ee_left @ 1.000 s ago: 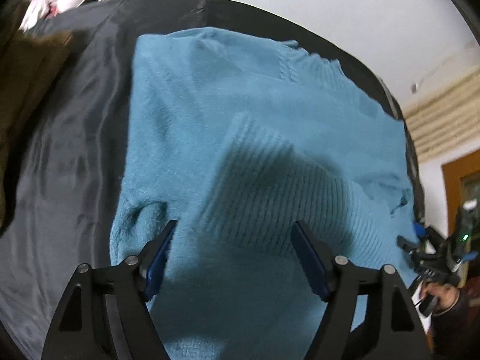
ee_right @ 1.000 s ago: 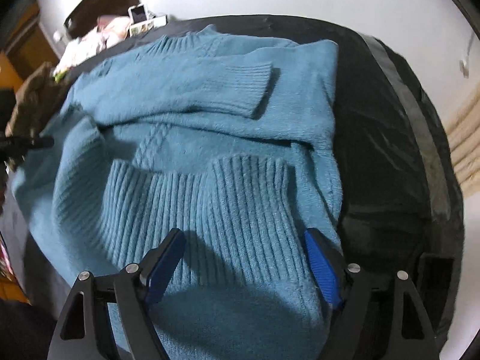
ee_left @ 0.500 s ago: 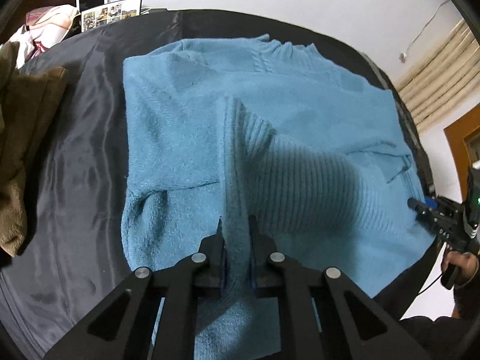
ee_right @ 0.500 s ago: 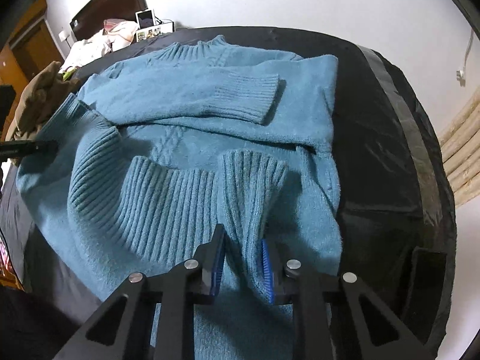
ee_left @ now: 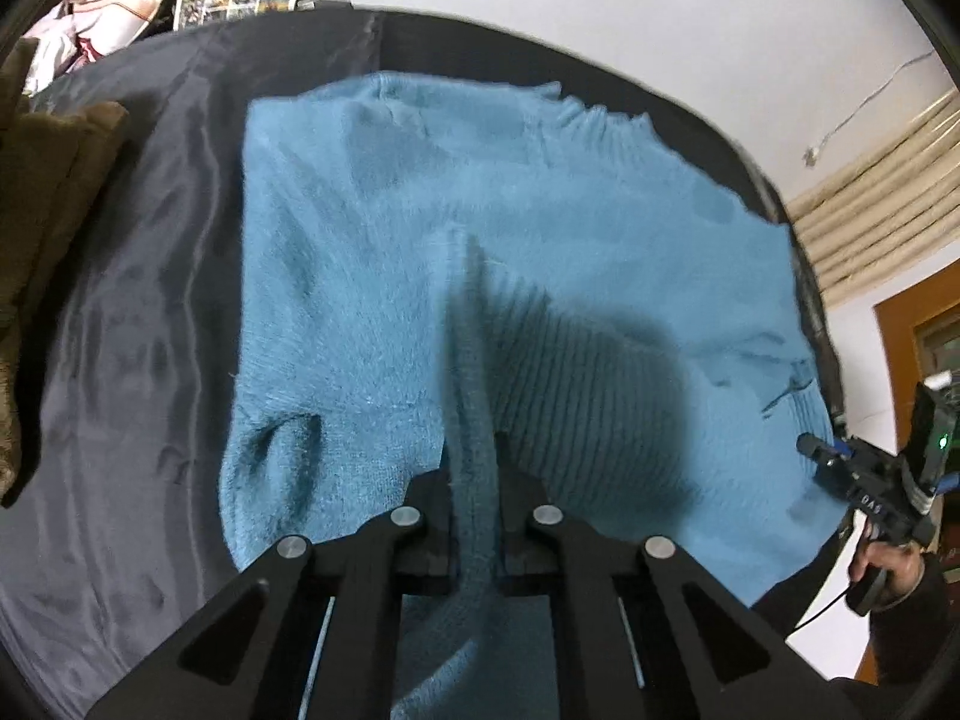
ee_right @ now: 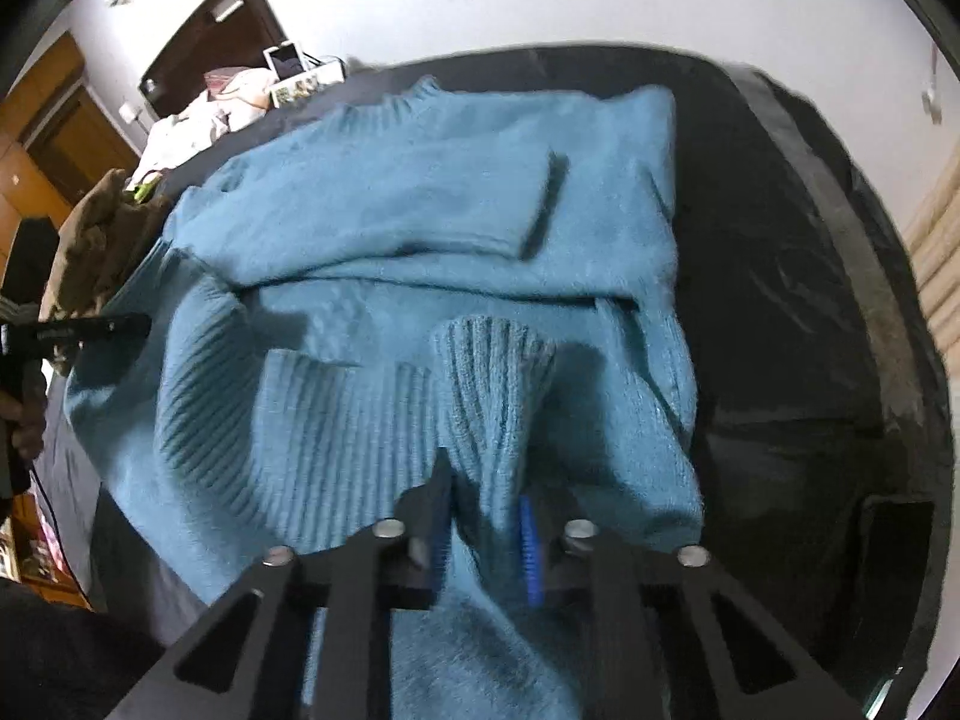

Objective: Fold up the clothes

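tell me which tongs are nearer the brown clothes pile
Left. The left tongs grip the sweater hem on the side by the brown clothes pile; the right tongs grip the far corner.

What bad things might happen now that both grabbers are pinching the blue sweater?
The left gripper and right gripper each pinch only a thin ridge of the fuzzy blue knit sweater, so the ribbed hem might slip out when lifted. The folded sleeve lying loose on top could slide off and undo that fold.
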The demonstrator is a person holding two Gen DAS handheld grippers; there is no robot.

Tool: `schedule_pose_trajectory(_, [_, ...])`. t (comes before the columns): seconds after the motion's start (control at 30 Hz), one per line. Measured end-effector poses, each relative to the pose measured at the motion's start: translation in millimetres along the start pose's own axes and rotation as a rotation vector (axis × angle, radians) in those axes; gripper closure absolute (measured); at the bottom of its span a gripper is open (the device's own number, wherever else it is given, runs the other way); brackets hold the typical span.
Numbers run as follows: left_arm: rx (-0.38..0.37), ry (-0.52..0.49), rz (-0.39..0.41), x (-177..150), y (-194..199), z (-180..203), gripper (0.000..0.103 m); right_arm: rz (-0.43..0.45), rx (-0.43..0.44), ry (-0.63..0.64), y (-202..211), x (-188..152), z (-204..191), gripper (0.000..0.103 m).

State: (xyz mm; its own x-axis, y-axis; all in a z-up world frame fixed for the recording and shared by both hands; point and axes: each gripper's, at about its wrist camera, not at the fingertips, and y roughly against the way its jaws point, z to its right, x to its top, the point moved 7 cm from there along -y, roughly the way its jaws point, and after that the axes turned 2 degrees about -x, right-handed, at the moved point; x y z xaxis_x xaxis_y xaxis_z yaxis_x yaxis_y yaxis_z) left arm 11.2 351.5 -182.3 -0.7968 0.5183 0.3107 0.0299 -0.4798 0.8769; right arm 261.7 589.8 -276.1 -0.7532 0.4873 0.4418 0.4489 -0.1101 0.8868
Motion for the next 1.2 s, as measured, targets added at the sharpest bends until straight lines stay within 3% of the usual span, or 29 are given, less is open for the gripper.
schedule_pose_trajectory(0.13, [-0.024,0.021,0.074,9,38,-4,0.095,0.131,-0.061,0.015,41,28,0,0.086])
schedule_pose_trajectory(0.3, [-0.042,0.054,0.192,44,72,-2,0.095,0.283,-0.119,0.029,86,81,5,0.086])
schedule_pose_trajectory(0.53, [-0.055,0.075,0.291,92,93,-4,0.095,0.365,-0.161,0.072,88,143,0,0.086])
schedule_pose_trajectory(0.7, [-0.034,0.105,0.309,124,78,-15,0.095,0.384,-0.180,0.063,72,181,2,0.086])
schedule_pose_trajectory(0.87, [-0.008,0.130,0.296,150,52,-28,0.095,0.329,-0.198,0.046,33,196,11,0.086])
schedule_pose_trajectory(1.2, [0.040,0.154,0.200,160,-9,-50,0.095,0.212,-0.235,0.011,-45,220,28,0.086])
